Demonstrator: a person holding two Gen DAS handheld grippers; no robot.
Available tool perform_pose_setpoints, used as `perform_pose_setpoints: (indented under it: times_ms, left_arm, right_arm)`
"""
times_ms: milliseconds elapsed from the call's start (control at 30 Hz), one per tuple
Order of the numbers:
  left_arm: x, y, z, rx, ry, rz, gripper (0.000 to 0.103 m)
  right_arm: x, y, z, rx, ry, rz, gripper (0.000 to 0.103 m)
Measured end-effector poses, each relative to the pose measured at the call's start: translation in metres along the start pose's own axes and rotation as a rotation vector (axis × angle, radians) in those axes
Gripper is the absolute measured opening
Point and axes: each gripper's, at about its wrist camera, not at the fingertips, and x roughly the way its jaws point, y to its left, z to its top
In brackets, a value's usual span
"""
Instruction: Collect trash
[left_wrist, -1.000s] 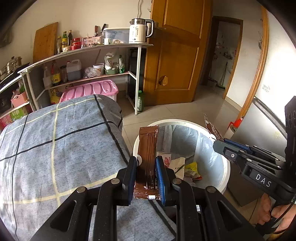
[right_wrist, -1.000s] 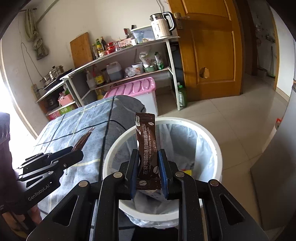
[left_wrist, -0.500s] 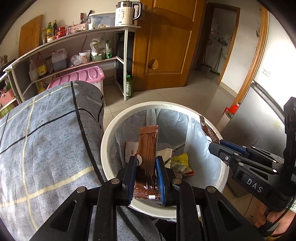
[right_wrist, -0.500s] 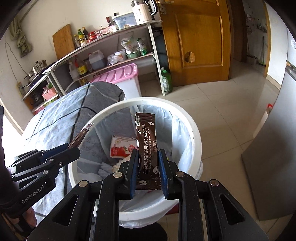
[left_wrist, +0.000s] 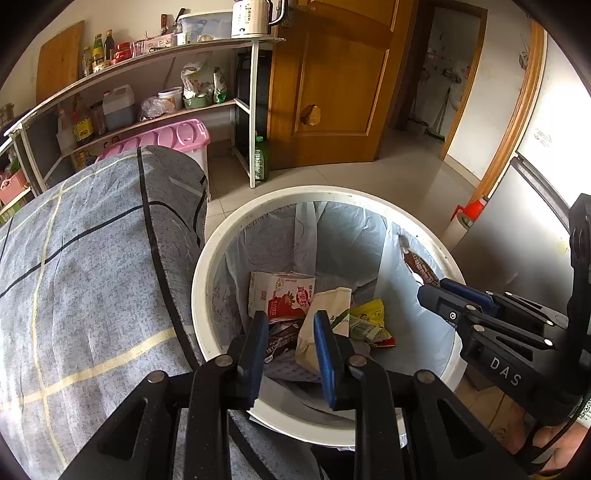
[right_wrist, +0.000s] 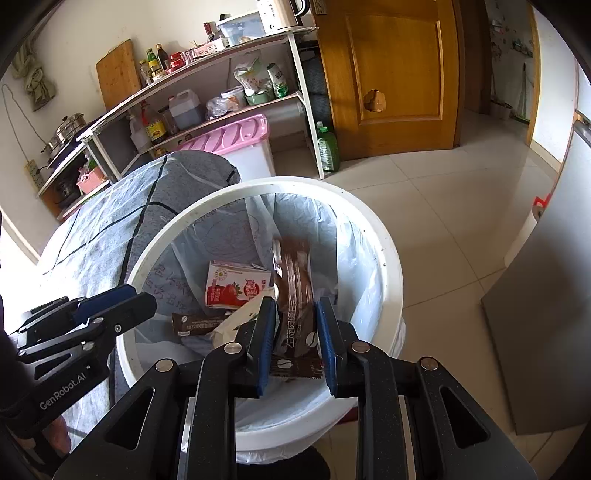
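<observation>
Two hand-held grippers, both pointing down and forward

Left gripper (left_wrist: 290, 328): black frame, blue pads, jaws parted, nothing between them; seen from the side in the right view, fingers level. Right gripper (right_wrist: 295, 325): same build, jaws slightly apart with a blurred brown sachet (right_wrist: 295, 295) between the pads; whether the pads touch it is unclear. Right hand (left_wrist: 554, 445) partly visible at its handle.

kettle (left_wrist: 255, 18) | pink bin (left_wrist: 166, 134) | wooden door (right_wrist: 399, 74) | green bottle (right_wrist: 328, 149)
</observation>
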Motion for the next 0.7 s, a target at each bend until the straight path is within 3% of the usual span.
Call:
perform_pose_setpoints:
  times_ms: [33,67,100,700]
  left_arm:
    - [0.000,-0.001,0.000,0.006,-0.004,0.008,0.036]
    - [0.000,-0.001,0.000,0.008,-0.007,0.011,0.041]
    - [-0.001,0.000,0.000,0.003,-0.007,0.005,0.042]
    - [-0.035,0.007,-0.011,-0.013,-0.084,0.054,0.048]
  right_arm:
    - [0.000,0.000,0.000,0.000,0.001,0.000,0.034]
    - [0.001,0.000,-0.001,-0.001,0.002,-0.001,0.045]
    - [0.001,0.001,-0.001,-0.001,0.000,-0.001,0.049]
    - [-0.024,0.020,-0.013,-0.021,-0.061,0.007,0.049]
